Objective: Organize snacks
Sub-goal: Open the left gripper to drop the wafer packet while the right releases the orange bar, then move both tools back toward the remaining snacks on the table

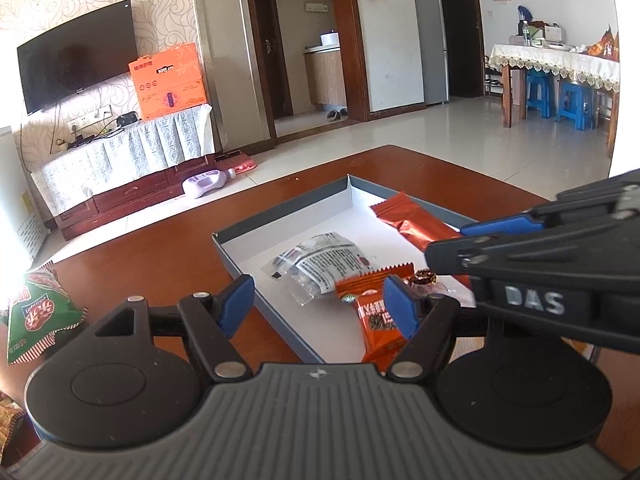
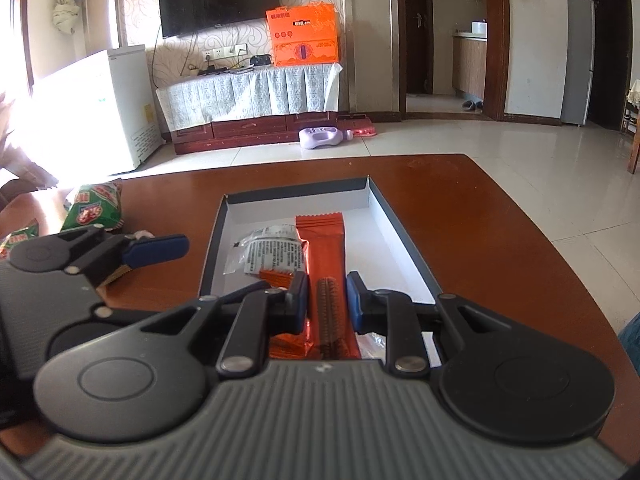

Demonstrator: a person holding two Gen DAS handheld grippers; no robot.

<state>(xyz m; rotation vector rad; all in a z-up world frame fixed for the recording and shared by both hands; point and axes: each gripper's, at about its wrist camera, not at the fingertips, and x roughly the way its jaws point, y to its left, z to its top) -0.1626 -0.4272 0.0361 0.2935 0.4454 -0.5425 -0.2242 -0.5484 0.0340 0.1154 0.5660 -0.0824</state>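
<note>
A shallow box [image 1: 224, 250] [image 2: 394, 216] with a white floor and a grey rim lies on the brown table [image 1: 360, 164]. In it are a clear printed packet [image 1: 320, 264] [image 2: 268, 250], a small orange packet [image 1: 376, 320] and a long orange stick pack [image 1: 412, 224] [image 2: 324, 236]. My right gripper [image 2: 328, 304] [image 1: 446, 242] is shut on a small brown ridged candy [image 2: 330, 312] [image 1: 424, 278] in a clear wrapper, just above the box's near end. My left gripper [image 1: 318, 304] stands open over the box's near left rim, with nothing pressed between its pads. One of its fingers [image 2: 160, 248] shows left of the box.
A green snack bag [image 1: 36, 312] [image 2: 96, 204] lies on the table's left side. Beyond the table are tiled floor, a purple bottle [image 2: 320, 136], a low cabinet with an orange carton [image 2: 304, 36] and a wall television. A dining table with blue stools [image 1: 576, 100] stands far right.
</note>
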